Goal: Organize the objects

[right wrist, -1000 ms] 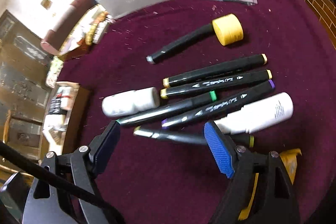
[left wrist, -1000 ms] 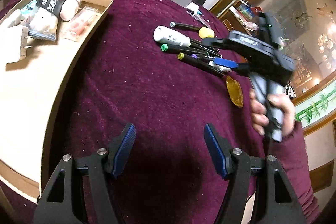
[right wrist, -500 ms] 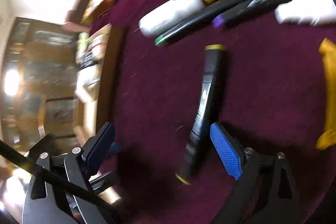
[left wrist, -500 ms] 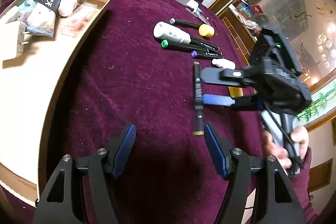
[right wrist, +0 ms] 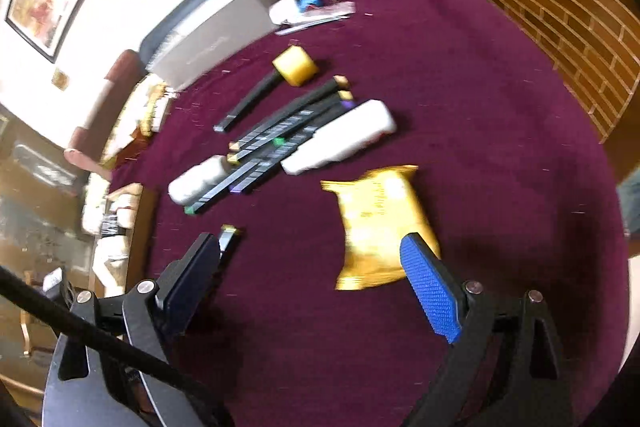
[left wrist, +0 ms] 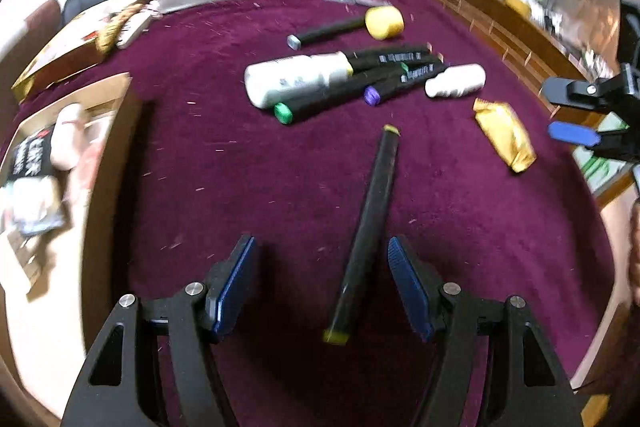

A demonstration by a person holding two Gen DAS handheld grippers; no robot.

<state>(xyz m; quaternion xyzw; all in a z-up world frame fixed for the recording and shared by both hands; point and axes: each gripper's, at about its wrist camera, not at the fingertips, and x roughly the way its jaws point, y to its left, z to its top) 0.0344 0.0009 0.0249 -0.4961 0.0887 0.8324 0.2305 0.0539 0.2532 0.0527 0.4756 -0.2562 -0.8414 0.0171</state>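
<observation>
The yellow-capped black marker [left wrist: 370,227] lies alone on the maroon surface [left wrist: 224,167], apart from the cluster of other markers [left wrist: 360,83] and white bottles [left wrist: 292,83] farther off. Its long axis runs away from the left tool [left wrist: 322,281], with its near end reaching in between that tool's blue pads; the pads stand apart, at a middling gap, and touch nothing. So the left hand is plainly the nearer, and a pick would likely need the jaws turned across the barrel. The right tool [right wrist: 308,281] has just been opening and now stands wide and empty above a gold packet [right wrist: 376,223]. The cardboard tray [left wrist: 96,163] sits to the left.
</observation>
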